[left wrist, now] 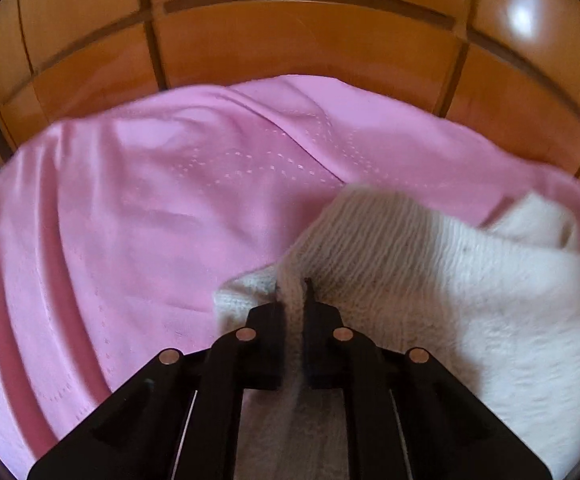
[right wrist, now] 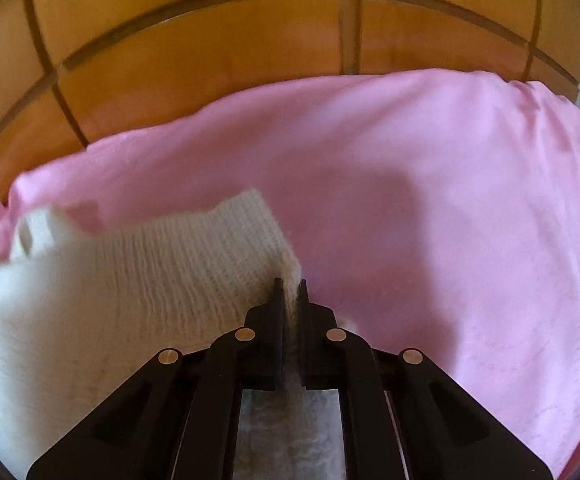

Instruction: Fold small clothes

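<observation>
A cream-white knitted garment (left wrist: 429,280) with a ribbed cuff lies on a pink cloth (left wrist: 130,208). My left gripper (left wrist: 293,286) is shut on the ribbed edge, with a fold of knit pinched between its black fingers. In the right wrist view the same white knit (right wrist: 150,272) spreads to the left over the pink cloth (right wrist: 429,200). There my right gripper (right wrist: 288,285) is shut on another corner of the ribbed edge. The cuff stands up in a ridge at each grip. The garment's lower part is hidden behind the gripper bodies.
The pink cloth covers a surface above an orange-brown tiled floor (left wrist: 290,40) with dark grout lines, seen also as floor (right wrist: 210,40) in the right wrist view. The cloth's far edge drops off toward the tiles. A bright light reflection (left wrist: 523,20) shows on the tiles.
</observation>
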`<state>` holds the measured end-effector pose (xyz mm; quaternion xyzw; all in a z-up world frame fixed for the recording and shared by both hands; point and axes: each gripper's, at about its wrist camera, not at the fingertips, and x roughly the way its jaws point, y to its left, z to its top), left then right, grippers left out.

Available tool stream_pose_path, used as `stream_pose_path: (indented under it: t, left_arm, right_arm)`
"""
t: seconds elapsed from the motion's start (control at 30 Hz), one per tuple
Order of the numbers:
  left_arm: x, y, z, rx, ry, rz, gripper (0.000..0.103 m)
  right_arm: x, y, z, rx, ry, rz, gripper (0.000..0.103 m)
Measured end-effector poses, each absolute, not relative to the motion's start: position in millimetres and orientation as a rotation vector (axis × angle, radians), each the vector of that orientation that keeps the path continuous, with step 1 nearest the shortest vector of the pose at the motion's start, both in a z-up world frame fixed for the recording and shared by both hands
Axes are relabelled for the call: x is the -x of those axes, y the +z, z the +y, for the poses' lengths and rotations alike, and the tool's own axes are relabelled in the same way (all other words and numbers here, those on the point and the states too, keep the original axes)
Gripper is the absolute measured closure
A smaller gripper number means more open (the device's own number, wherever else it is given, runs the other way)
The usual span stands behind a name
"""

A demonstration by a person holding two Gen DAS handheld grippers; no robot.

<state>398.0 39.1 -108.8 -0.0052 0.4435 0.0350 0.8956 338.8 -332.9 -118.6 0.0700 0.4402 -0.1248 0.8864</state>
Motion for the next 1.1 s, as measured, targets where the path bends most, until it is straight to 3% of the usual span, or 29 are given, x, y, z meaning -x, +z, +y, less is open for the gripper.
stream_pose_path:
  t: [0.1,0.13,0.17,0.2,0.43,0.8,1.03,1.1]
  left_arm:
    - [-388,-95,33,-0.017,0.091,0.901,0.086]
    - [-380,-86,33,-0.019,0.108,0.88,0.07]
    - [-372,-78,33,-0.015,0.119,0.856,0.056]
    - [-366,-72,34,-0.003,0.109,0.841,0.055]
    - [-309,-55,18,0.021,0.009,0.81,0.054]
    - [-265,-73,-22,-0.017,-0.111,0.854,0.054]
    - [-263,-86,-24,-0.02,-0.131,0.879,0.053]
    - [-265,-91,-23,-0.021,-0.141,0.899,0.053]
  right_arm:
    - [-331,-105,-339,-0.181,-0.223,0.903,0.092]
    - [-324,-99,-344,-0.204,-0.205,0.889,0.075]
    - [-319,-95,-347,-0.222,-0.192,0.877,0.047]
    - [-308,-91,-354,-0.256,-0.172,0.863,0.036]
    - [-260,-110,-371,-0.418,-0.034,0.937,0.026]
    - [-218,-122,-355,-0.573,0.143,0.965,0.026]
    - [-221,-117,-339,-0.546,0.18,1.008,0.069]
    - [-222,-107,-331,-0.513,0.18,1.001,0.074]
